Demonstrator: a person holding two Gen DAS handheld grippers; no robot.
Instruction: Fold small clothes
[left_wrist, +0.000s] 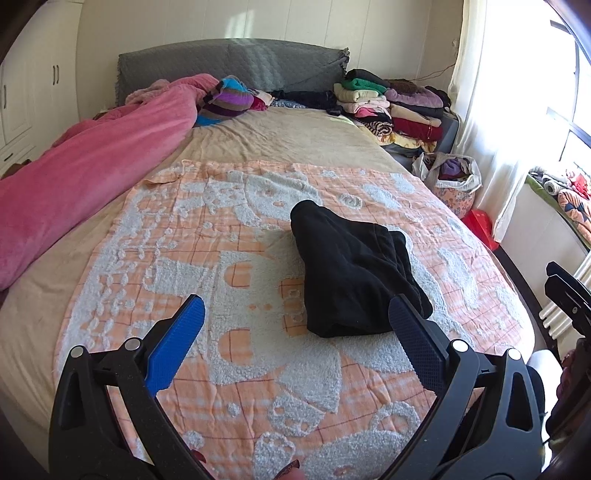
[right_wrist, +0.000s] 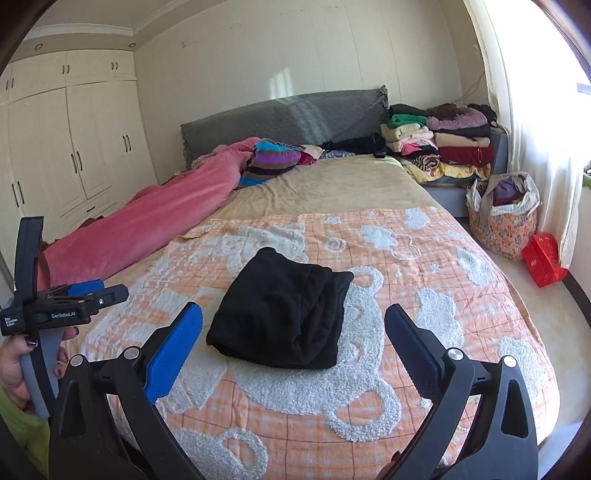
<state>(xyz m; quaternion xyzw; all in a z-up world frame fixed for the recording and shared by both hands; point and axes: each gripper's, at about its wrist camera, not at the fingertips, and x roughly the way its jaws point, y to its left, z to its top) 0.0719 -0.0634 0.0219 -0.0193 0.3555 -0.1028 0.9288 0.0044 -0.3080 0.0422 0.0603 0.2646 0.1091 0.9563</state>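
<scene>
A small black garment lies folded in a compact bundle on the orange-and-white bear-pattern blanket; it also shows in the right wrist view. My left gripper is open and empty, hovering just before the garment's near edge, slightly left of it. My right gripper is open and empty, its jaws wide apart on either side of the garment's near end, above it. The left gripper's body also shows at the left edge of the right wrist view, held by a hand.
A pink quilt lies along the bed's left side with a striped cushion near the grey headboard. Stacks of folded clothes sit at the back right. A floral bag and red box stand on the floor to the right.
</scene>
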